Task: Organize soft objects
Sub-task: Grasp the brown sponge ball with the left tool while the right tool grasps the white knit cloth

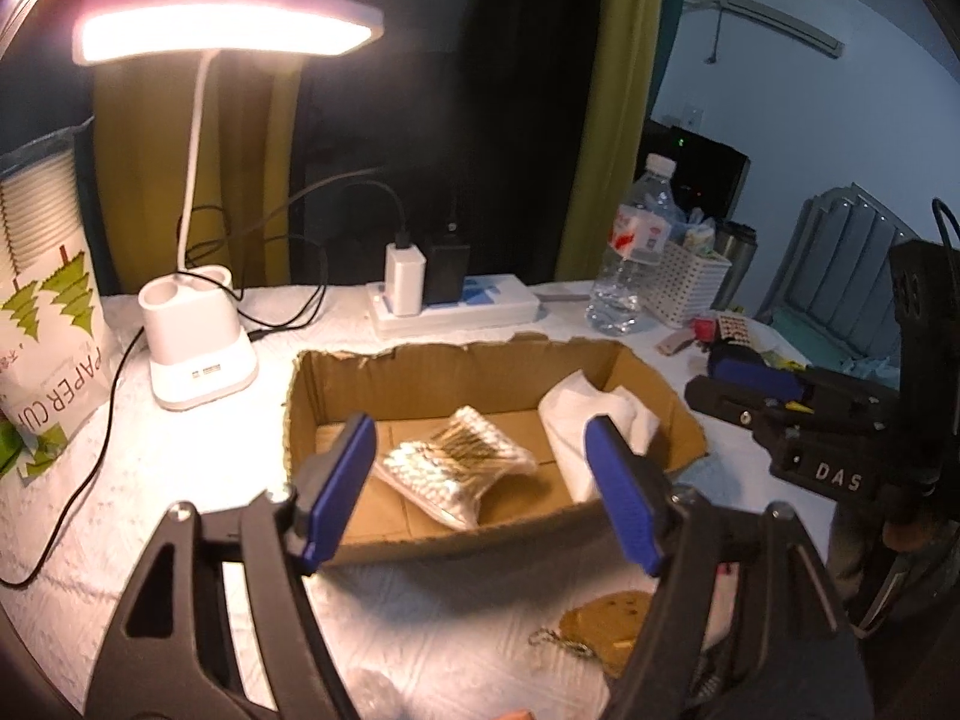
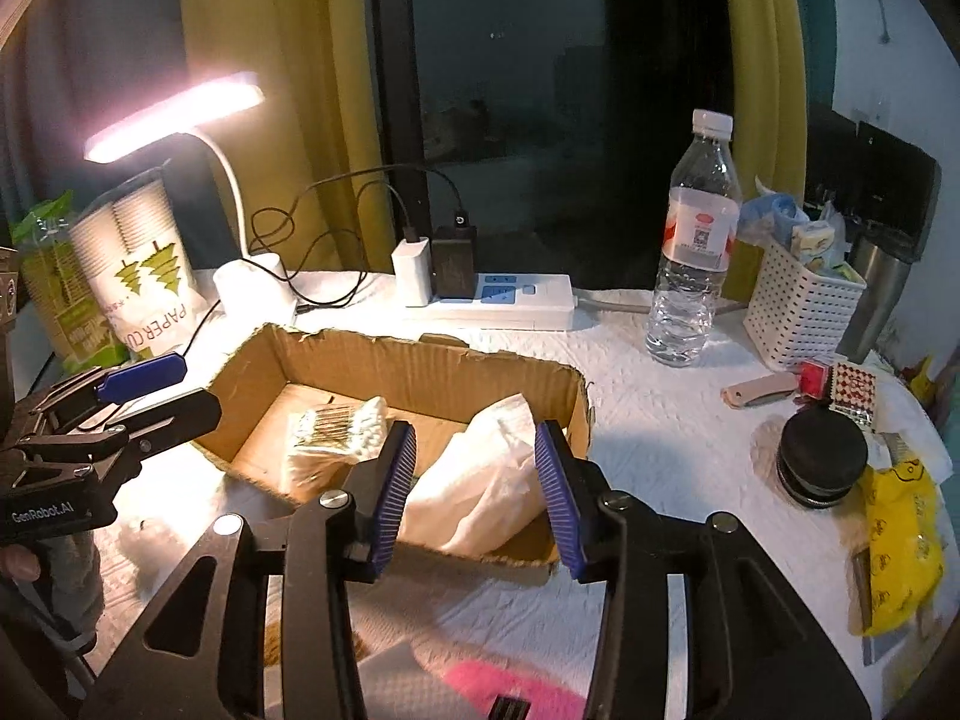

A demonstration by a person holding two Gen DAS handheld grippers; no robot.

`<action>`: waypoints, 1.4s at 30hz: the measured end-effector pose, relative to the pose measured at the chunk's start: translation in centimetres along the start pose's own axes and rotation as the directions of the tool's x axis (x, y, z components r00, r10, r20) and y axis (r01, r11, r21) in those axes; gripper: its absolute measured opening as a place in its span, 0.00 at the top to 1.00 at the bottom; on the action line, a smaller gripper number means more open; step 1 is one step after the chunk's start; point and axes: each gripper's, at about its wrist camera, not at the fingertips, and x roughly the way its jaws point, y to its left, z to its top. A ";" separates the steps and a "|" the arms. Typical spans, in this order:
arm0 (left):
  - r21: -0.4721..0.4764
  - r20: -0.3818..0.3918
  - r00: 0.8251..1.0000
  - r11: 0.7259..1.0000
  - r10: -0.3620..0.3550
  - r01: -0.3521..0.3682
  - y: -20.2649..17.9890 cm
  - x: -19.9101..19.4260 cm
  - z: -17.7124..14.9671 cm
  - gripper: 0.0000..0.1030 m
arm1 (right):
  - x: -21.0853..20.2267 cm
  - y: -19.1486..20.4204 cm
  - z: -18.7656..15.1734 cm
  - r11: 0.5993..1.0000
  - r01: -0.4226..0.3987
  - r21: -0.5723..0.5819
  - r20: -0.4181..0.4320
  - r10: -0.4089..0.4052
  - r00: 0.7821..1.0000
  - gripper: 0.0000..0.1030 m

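A torn cardboard box (image 1: 480,360) (image 2: 420,360) sits mid-table. Inside lie a clear pack of cotton swabs (image 1: 459,465) (image 2: 336,435) on the left and a folded white tissue (image 1: 591,420) (image 2: 480,480) on the right. My left gripper (image 1: 480,480) is open and empty, hovering over the box's near wall with the swab pack between its fingers in view. My right gripper (image 2: 474,492) is open and empty, just in front of the tissue. The right gripper also shows in the left wrist view (image 1: 780,396), and the left gripper shows in the right wrist view (image 2: 138,390).
A lit desk lamp (image 1: 198,360), a paper cup pack (image 1: 42,300), a power strip with chargers (image 2: 498,294), a water bottle (image 2: 690,252) and a white basket (image 2: 798,312) line the back. A black round lid (image 2: 822,456), a yellow bag (image 2: 900,528) and a brown keychain (image 1: 606,624) lie near.
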 end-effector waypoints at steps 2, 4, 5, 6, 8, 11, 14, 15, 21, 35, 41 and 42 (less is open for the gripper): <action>0.004 0.007 1.000 1.000 -0.004 0.004 -0.3 -0.6 -0.2 0.29 | -0.7 0.2 -0.3 1.000 0.000 -0.002 0.005 0.000 1.000 0.57; 0.004 0.013 1.000 1.000 -0.010 0.010 -0.5 -1.2 -0.4 0.28 | -1.5 0.5 -0.6 1.000 0.001 -0.003 0.009 -0.001 1.000 0.57; 0.005 0.016 1.000 1.000 -0.012 0.012 -0.6 -1.6 -0.6 0.28 | -1.8 0.5 -0.8 1.000 0.001 -0.004 0.011 -0.001 1.000 0.57; 0.005 0.018 1.000 1.000 -0.013 0.013 -0.6 -1.8 -0.7 0.28 | -2.1 0.6 -1.0 1.000 0.003 -0.004 0.013 -0.003 1.000 0.57; 0.007 0.022 1.000 1.000 -0.016 0.016 -0.8 -2.4 -1.0 0.28 | -2.7 0.7 -1.4 1.000 0.006 -0.004 0.014 -0.006 1.000 0.57; 0.010 0.027 0.999 1.000 -0.020 0.019 -1.1 -3.2 -1.4 0.28 | -3.5 0.9 -1.9 1.000 0.009 -0.002 0.017 -0.009 1.000 0.57; 0.014 0.030 0.999 1.000 -0.022 0.021 -1.5 -3.9 -1.9 0.28 | -4.3 1.1 -2.4 1.000 0.011 -0.002 0.022 -0.011 1.000 0.55; 0.016 0.029 0.999 1.000 -0.021 0.021 -1.6 -4.0 -2.0 0.28 | -4.5 1.1 -2.6 1.000 0.010 -0.002 0.025 -0.010 1.000 0.51; 0.017 0.020 1.000 1.000 -0.020 0.020 -2.3 -4.9 -3.3 0.26 | -5.5 1.6 -4.1 1.000 -0.002 -0.011 0.023 0.002 1.000 0.43; 0.005 -0.019 0.999 1.000 -0.026 0.026 -2.8 -5.4 -6.1 0.18 | -5.5 3.4 -7.6 0.996 -0.055 -0.066 -0.020 0.053 0.998 0.31; -0.003 -0.041 0.999 1.000 -0.019 0.019 -2.7 -5.1 -6.8 0.18 | -4.3 3.8 -8.4 0.995 -0.064 -0.071 -0.056 0.061 0.997 0.31; -0.004 -0.046 0.999 1.000 -0.017 0.017 -2.7 -5.0 -6.9 0.18 | -4.0 3.8 -8.5 0.995 -0.068 -0.071 -0.064 0.064 0.996 0.31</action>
